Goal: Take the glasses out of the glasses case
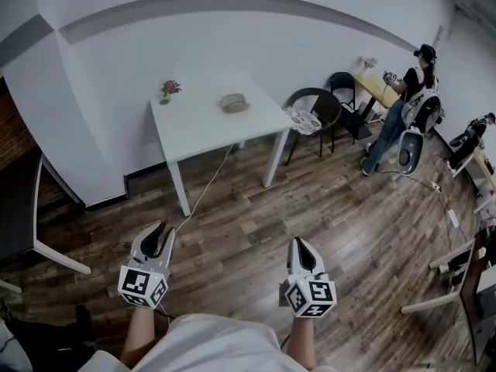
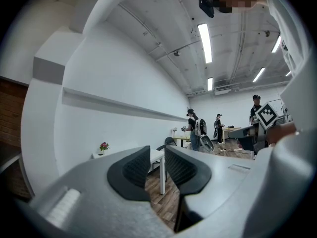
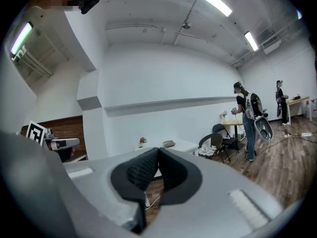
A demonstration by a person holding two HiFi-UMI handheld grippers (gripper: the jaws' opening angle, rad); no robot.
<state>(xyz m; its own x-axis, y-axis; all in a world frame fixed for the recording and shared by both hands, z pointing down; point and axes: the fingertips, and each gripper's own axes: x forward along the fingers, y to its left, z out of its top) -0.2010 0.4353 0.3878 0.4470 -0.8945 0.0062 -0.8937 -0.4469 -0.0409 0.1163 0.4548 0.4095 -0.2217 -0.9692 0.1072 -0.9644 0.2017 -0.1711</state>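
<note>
Left gripper (image 1: 165, 231) first: its left gripper view (image 2: 157, 155) shows the two dark ribbed pads standing a little apart. There's a narrow slot between them, nothing in it, only a white table leg and wood floor beyond. Over to the right gripper (image 1: 299, 243): its own view (image 3: 158, 154) has the pads pressed together at the tips, pinching nothing. In the head view both grippers hang low over the wooden floor (image 1: 256, 223), well apart from the white table (image 1: 198, 134). The person's forearms run out of the bottom of the frame.

On to the worktop. The glasses case (image 1: 234, 103) lies on the right half, toward the far right corner, a small pale lump. It's too small to tell whether its lid is up, and the glasses themselves can't be made out. The right gripper view catches it (image 3: 169, 143) just above the jaws. In the left gripper view the jaws cover most of the tabletop.

A little flower pot (image 1: 168, 91) stands at the far left corner. A thin cable (image 1: 208, 186) drops off the near edge to the floor.

Just beside the table's right edge sits a black chair (image 1: 325, 103) with something white (image 1: 302, 120) heaped on it, which I can't identify. Farther right, another person (image 1: 408, 91) stands at a desk, partly cut off.
</note>
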